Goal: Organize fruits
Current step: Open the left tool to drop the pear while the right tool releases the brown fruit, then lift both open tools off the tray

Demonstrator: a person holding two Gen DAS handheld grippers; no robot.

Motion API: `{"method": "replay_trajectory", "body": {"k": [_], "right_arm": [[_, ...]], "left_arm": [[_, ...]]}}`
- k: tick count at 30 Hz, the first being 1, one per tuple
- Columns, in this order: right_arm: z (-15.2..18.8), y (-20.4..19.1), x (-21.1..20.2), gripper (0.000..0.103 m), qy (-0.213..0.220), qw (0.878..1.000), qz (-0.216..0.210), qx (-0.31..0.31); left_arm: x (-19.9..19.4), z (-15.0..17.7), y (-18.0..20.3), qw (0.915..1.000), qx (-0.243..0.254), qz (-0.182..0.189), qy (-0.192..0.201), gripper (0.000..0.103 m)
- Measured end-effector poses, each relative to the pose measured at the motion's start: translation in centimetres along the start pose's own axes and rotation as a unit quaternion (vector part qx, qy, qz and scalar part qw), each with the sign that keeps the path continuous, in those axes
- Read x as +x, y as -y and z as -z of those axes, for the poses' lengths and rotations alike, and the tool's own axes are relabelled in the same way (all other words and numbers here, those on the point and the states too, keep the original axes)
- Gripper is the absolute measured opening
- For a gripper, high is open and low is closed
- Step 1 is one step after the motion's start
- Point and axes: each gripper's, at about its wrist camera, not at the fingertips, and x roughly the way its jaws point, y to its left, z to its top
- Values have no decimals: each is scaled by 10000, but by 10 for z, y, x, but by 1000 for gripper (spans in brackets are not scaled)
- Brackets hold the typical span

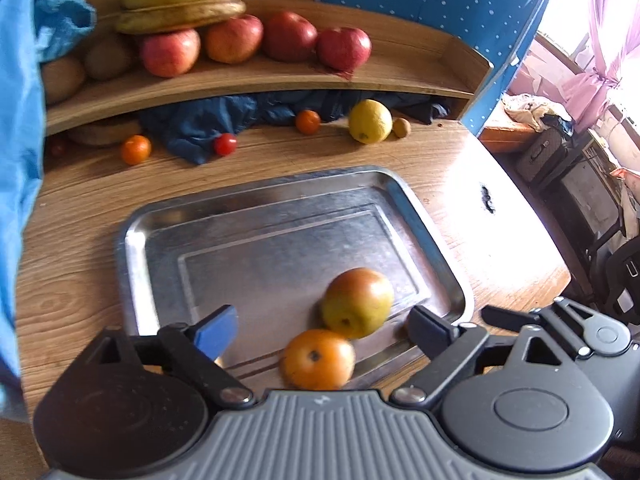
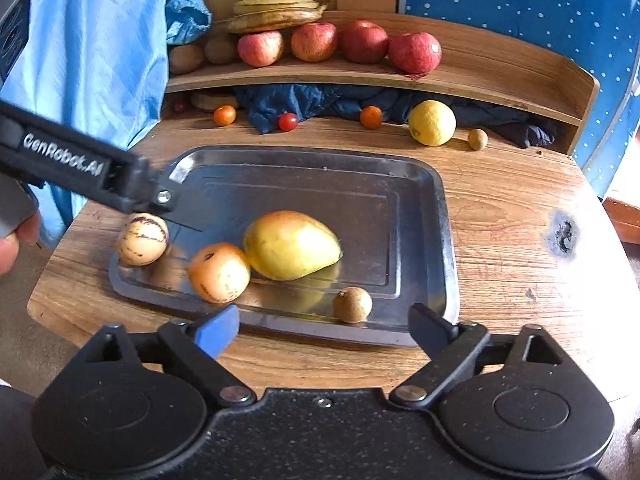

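A metal tray (image 2: 420,208) lies on the wooden table and holds a yellow-green mango (image 2: 290,245), an orange fruit (image 2: 219,273) touching it, a small kiwi (image 2: 353,305) and a striped pale melon (image 2: 142,239) at its left corner. My left gripper (image 1: 320,330) is open over the tray's near edge, with the orange fruit (image 1: 318,359) and the mango (image 1: 358,303) between its fingers. Its arm (image 2: 80,168) shows in the right wrist view, just above the melon. My right gripper (image 2: 324,330) is open and empty at the tray's front edge.
A wooden shelf (image 2: 500,76) at the back holds several red apples (image 2: 364,42), bananas (image 2: 280,8) and kiwis. Under it lie dark cloth (image 2: 320,100), a lemon (image 2: 432,123), small oranges, a cherry tomato (image 2: 288,121) and a small brown fruit (image 2: 477,139). Blue fabric hangs at left.
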Motion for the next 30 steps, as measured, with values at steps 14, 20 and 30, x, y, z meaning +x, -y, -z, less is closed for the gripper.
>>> {"method": "replay_trajectory", "body": {"k": [14, 20, 30], "right_arm": [[7, -24, 6, 102, -400, 9975, 297, -498], [6, -25, 12, 102, -680, 9927, 688, -719], [-5, -14, 16, 102, -602, 9933, 715, -685]], "left_arm": [[-15, 44, -54, 9979, -91, -428, -482, 102], [-15, 61, -62, 9956, 121, -708, -596, 102], [-16, 59, -66, 9922, 257, -1055, -614, 102]]}}
